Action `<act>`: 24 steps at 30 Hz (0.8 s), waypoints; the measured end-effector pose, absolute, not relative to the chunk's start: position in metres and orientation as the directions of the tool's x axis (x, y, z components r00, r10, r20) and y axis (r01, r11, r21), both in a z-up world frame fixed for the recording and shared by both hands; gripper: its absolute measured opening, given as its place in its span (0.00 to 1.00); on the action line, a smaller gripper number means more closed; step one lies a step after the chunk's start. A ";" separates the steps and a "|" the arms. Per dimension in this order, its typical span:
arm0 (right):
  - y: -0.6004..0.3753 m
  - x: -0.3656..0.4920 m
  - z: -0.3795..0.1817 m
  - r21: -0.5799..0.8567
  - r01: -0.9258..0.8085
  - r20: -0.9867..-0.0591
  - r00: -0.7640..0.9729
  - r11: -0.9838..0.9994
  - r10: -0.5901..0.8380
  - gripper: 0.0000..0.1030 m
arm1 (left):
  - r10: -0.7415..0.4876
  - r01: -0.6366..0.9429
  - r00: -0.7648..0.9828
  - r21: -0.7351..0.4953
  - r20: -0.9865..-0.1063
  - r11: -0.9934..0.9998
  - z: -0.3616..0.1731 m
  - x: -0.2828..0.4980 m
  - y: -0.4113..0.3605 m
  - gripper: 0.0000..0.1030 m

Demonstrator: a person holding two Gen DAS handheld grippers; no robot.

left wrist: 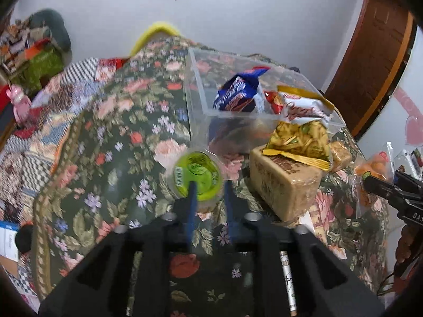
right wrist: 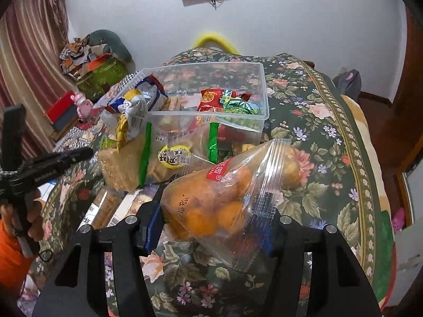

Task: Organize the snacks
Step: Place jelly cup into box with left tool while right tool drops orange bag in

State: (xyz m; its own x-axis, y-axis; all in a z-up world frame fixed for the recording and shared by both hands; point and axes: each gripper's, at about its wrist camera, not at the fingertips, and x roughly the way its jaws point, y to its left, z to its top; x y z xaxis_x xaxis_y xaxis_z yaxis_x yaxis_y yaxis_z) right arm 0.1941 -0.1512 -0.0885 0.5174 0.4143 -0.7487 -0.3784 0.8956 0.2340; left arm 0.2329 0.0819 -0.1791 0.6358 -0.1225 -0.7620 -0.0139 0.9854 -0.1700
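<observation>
My left gripper (left wrist: 210,185) is shut on a small cup with a green lid (left wrist: 197,175), held over the floral tablecloth. My right gripper (right wrist: 214,216) is shut on a clear zip bag of orange snacks (right wrist: 224,192), lifted above the cloth; the bag also shows in the left wrist view (left wrist: 374,174). A clear plastic bin (left wrist: 194,84), which also shows in the right wrist view (right wrist: 260,87), holds a blue packet (left wrist: 238,95), a white packet (left wrist: 301,109), and red and green packets (right wrist: 227,103).
A tan block of wrapped wafers (left wrist: 283,182) lies in front of the bin, with a yellow packet (left wrist: 298,142) on it. Flat boxes (right wrist: 105,208) lie near the table's front. The floral tablecloth (left wrist: 119,132) covers the table. Clutter lies on the floor left.
</observation>
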 end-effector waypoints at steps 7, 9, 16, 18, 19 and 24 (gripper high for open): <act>-0.156 0.199 -0.096 0.258 -0.364 -0.759 0.496 0.895 0.421 0.53 | -0.072 -0.050 0.634 -0.134 -0.770 0.990 -0.194 0.248 0.084 0.74; -0.157 0.200 -0.098 0.263 -0.361 -0.762 0.491 0.895 0.423 0.53 | -0.073 -0.047 0.612 -0.129 -0.787 0.991 -0.205 0.258 0.084 0.74; -0.158 0.204 -0.101 0.261 -0.353 -0.764 0.494 0.899 0.415 0.53 | -0.058 -0.045 0.614 -0.109 -0.788 0.993 -0.224 0.270 0.083 0.56; -0.160 0.205 -0.102 0.262 -0.351 -0.763 0.495 0.899 0.415 0.53 | -0.060 -0.041 0.622 -0.109 -0.780 0.993 -0.224 0.267 0.084 0.56; -0.160 0.205 -0.101 0.261 -0.351 -0.762 0.496 0.899 0.415 0.53 | -0.056 -0.041 0.625 -0.104 -0.779 0.994 -0.223 0.266 0.083 0.56; -0.162 0.208 -0.096 0.257 -0.350 -0.753 0.512 0.901 0.414 0.53 | -0.032 -0.060 0.652 -0.094 -0.757 0.994 -0.211 0.252 0.084 0.56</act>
State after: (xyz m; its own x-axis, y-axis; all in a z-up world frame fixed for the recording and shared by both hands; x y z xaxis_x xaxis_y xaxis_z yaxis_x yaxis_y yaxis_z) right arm 0.2079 -0.1625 -0.0958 0.5117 0.4137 -0.7531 -0.3503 0.9008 0.2568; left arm 0.2520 0.0842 -0.2108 0.6522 -0.0319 -0.7574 -0.0602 0.9938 -0.0937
